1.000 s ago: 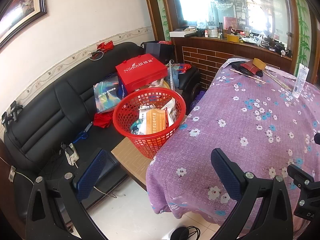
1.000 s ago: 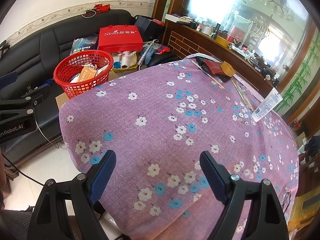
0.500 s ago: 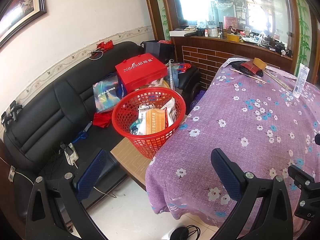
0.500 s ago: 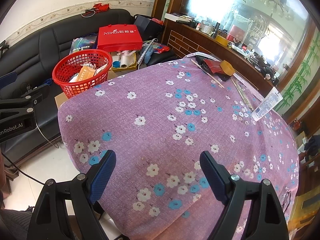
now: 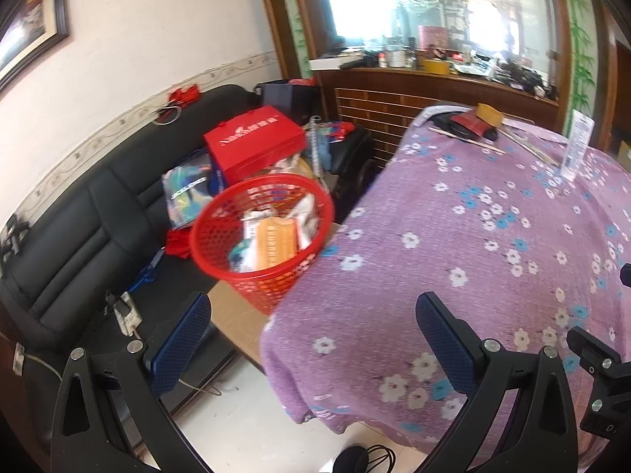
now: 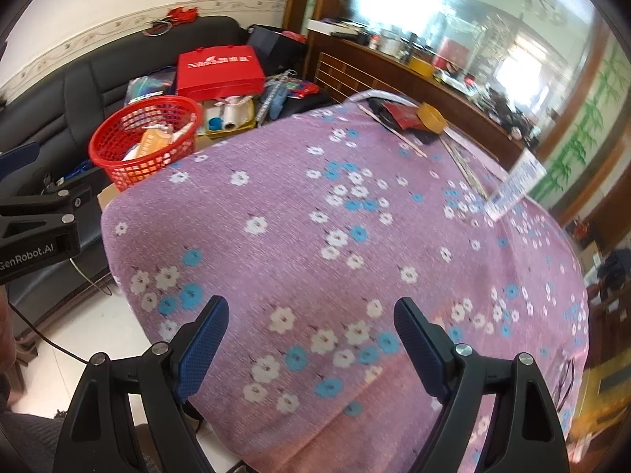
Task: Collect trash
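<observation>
Both grippers, left [image 5: 311,339] and right [image 6: 311,339], gape wide and empty at my frames' bottom. I see the red basket [image 5: 221,252] of trash left of center, beside the purple-clothed table [image 5: 493,260].

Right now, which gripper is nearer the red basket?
Left. The left gripper hangs just short of the red basket, beside the table corner. The right gripper is over the purple tablecloth, farther off.

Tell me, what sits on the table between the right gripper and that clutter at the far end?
Only bare purple floral tablecloth between the right gripper and the clutter, seen from the right wrist view.
</observation>
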Demonstrator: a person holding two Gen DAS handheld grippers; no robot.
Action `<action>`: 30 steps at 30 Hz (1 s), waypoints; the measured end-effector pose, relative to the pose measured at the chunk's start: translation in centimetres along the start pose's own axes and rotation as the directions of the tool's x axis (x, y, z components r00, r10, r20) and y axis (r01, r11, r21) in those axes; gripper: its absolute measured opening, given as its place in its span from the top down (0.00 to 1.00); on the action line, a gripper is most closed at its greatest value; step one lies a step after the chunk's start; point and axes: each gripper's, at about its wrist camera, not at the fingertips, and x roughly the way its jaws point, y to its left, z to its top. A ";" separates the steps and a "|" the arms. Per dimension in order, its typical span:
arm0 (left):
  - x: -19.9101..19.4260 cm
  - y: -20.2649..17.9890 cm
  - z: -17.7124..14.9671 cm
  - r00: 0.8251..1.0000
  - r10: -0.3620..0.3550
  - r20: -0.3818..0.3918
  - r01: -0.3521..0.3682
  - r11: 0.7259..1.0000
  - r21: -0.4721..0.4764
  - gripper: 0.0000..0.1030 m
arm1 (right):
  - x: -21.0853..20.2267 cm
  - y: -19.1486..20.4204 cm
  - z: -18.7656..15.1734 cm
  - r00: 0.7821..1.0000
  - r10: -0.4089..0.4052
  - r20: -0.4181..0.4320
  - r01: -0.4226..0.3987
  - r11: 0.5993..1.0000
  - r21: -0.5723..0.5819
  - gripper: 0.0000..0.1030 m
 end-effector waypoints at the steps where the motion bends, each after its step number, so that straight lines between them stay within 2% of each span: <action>1: 0.2 -0.5 0.1 1.000 -0.014 -0.004 0.014 1.000 0.011 0.00 | 0.1 -0.4 -0.2 1.000 -0.002 -0.009 0.003 1.000 0.019 0.14; 4: 0.8 -3.0 0.4 0.997 -0.075 -0.024 0.076 0.995 0.068 0.00 | 0.9 -3.4 -1.5 0.998 -0.014 -0.064 0.022 0.992 0.128 0.14; 7: 1.5 -6.2 0.4 0.984 -0.170 -0.059 0.176 0.975 0.132 0.00 | 1.7 -7.7 -3.6 0.991 -0.042 -0.123 0.074 0.961 0.265 0.13; 9: 2.2 -9.2 0.2 0.965 -0.241 -0.100 0.257 0.948 0.189 0.00 | 2.1 -11.0 -5.6 0.984 -0.077 -0.159 0.131 0.922 0.365 0.13; 12: 3.6 -13.9 -0.5 0.922 -0.344 -0.178 0.380 0.892 0.244 0.00 | 2.5 -15.4 -9.0 0.966 -0.144 -0.216 0.234 0.843 0.485 0.09; 14: 4.2 -16.9 -0.7 0.907 -0.369 -0.203 0.415 0.866 0.278 0.00 | 3.2 -18.1 -11.9 0.956 -0.158 -0.249 0.275 0.780 0.562 0.08; 16: 4.6 -19.3 -0.9 0.900 -0.385 -0.206 0.433 0.847 0.309 0.00 | 4.3 -20.0 -13.8 0.943 -0.163 -0.289 0.312 0.732 0.606 0.08; 18: 5.0 -21.8 -0.8 0.894 -0.405 -0.194 0.448 0.828 0.338 0.00 | 5.3 -21.0 -15.0 0.938 -0.161 -0.306 0.327 0.703 0.632 0.08; 19: 5.3 -22.9 -0.7 0.889 -0.413 -0.196 0.457 0.819 0.348 0.00 | 5.6 -21.5 -15.3 0.942 -0.160 -0.294 0.319 0.694 0.645 0.02; 20: 5.5 -23.7 -0.7 0.884 -0.422 -0.201 0.467 0.812 0.351 0.00 | 5.8 -22.2 -15.3 0.940 -0.181 -0.288 0.331 0.681 0.653 0.02; 22: 6.3 -24.8 -0.4 0.872 -0.438 -0.219 0.489 0.802 0.343 0.00 | 6.3 -22.9 -14.5 0.941 -0.196 -0.277 0.333 0.684 0.649 0.00; 25: 8.0 -25.6 0.2 0.855 -0.444 -0.267 0.512 0.804 0.304 0.00 | 7.4 -23.6 -12.7 0.950 -0.195 -0.244 0.308 0.717 0.625 0.00; 27: 9.1 -25.8 0.5 0.854 -0.433 -0.289 0.509 0.811 0.288 0.00 | 8.4 -23.8 -11.5 0.959 -0.171 -0.224 0.275 0.743 0.610 0.00; 30: 10.6 -26.0 0.6 0.854 -0.414 -0.314 0.500 0.820 0.279 0.00 | 8.7 -23.5 -10.7 0.962 -0.192 -0.197 0.272 0.766 0.583 0.00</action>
